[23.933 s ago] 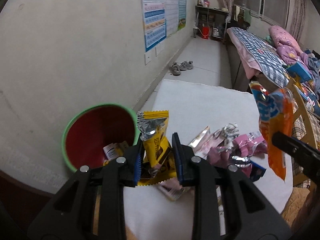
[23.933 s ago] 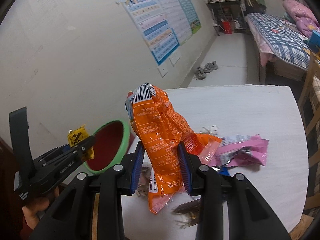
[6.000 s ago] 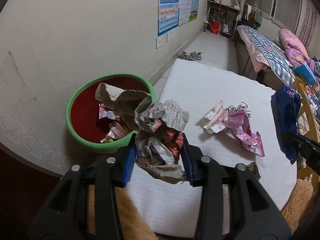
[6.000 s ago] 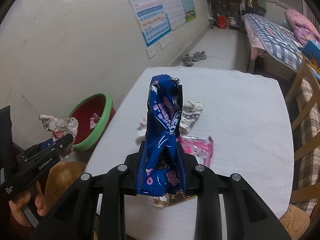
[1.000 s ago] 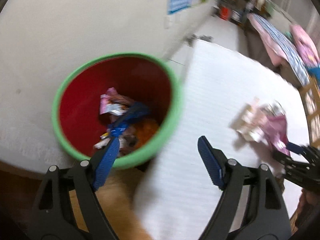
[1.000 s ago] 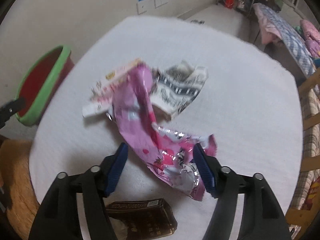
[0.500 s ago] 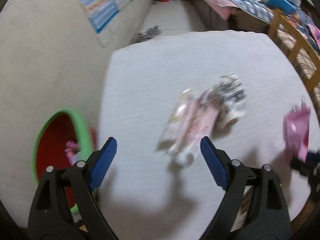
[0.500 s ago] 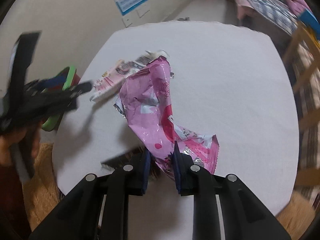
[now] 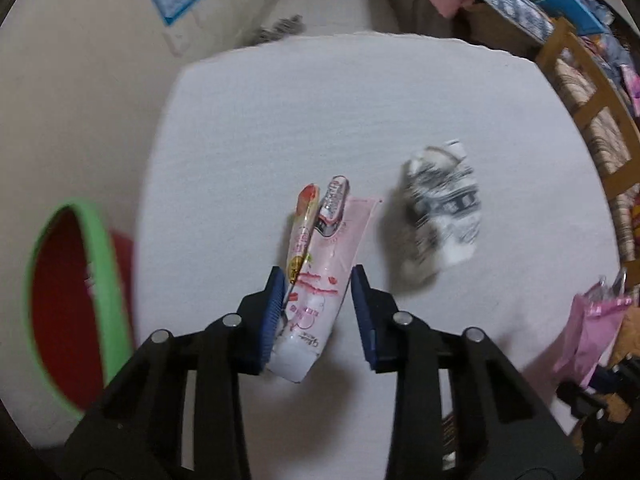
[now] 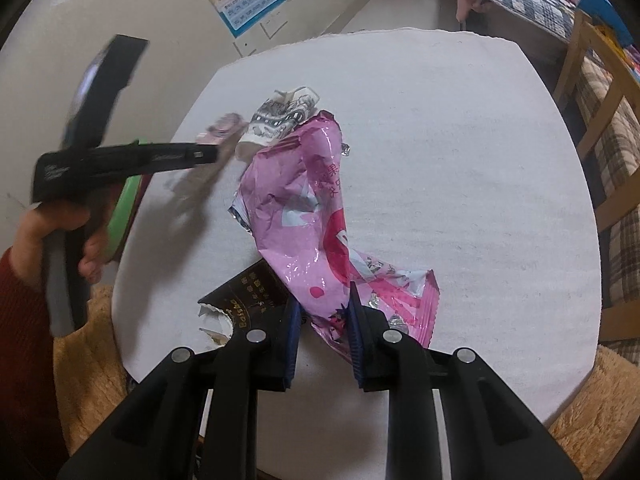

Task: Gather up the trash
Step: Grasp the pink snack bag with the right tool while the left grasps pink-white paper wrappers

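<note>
Two grippers work over the white table (image 9: 360, 112), each with a wrapper. Off the table's left edge stands the green-rimmed bin (image 9: 96, 264), nearer the left gripper (image 9: 318, 300), so the coming carry probably runs leftward. The right gripper (image 10: 322, 320) is clenched on the big pink bag (image 10: 304, 208), which rises crumpled from its jaws. The left gripper's jaws have just been closing around the pale pink wrapper (image 9: 320, 280), whose long axis runs forward between them; whether both pads already press it I cannot tell
</note>
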Available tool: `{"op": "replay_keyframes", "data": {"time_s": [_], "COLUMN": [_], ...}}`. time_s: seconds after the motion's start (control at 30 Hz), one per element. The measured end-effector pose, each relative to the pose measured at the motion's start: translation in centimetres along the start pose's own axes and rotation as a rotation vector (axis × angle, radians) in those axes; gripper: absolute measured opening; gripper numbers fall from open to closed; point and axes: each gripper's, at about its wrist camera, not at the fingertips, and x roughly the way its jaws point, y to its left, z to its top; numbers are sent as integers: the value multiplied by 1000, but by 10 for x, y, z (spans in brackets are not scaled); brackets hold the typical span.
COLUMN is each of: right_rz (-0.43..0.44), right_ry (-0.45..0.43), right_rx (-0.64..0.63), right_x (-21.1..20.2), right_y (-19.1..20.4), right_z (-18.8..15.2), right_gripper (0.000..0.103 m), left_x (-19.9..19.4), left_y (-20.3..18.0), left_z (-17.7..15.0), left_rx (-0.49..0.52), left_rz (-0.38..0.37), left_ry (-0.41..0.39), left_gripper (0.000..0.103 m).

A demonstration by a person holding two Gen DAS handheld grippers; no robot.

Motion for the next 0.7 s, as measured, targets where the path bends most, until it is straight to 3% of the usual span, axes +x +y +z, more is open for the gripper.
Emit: {"op": "replay_keyframes", "data": {"time_s": [0.1, 0.17, 0.23, 0.4, 0.7], "right_rz": [-13, -14, -16, -22, -27], "right_ry": [23, 44, 54, 45, 26], "right_rx": [-26, -25, -29, -25, 3], "right_x": [10, 18, 23, 21, 14], "right_y": [5, 6, 8, 7, 0], "right_z": [-1, -2, -2, -2, 4], "right_gripper": [23, 29, 44, 53, 53], "left_x": [-11, -16, -18, -11, -5], "left_y": [10, 11, 11, 10, 0], "left_z": [-16, -29, -41, -57, -64], "left_rx": [-47, -52, -53, -74, -86], "left_rz": [-8, -2, 6, -3, -13], "left_ry": [4, 7, 13, 29, 19], "left_gripper": [33, 35, 41, 52, 54]}}
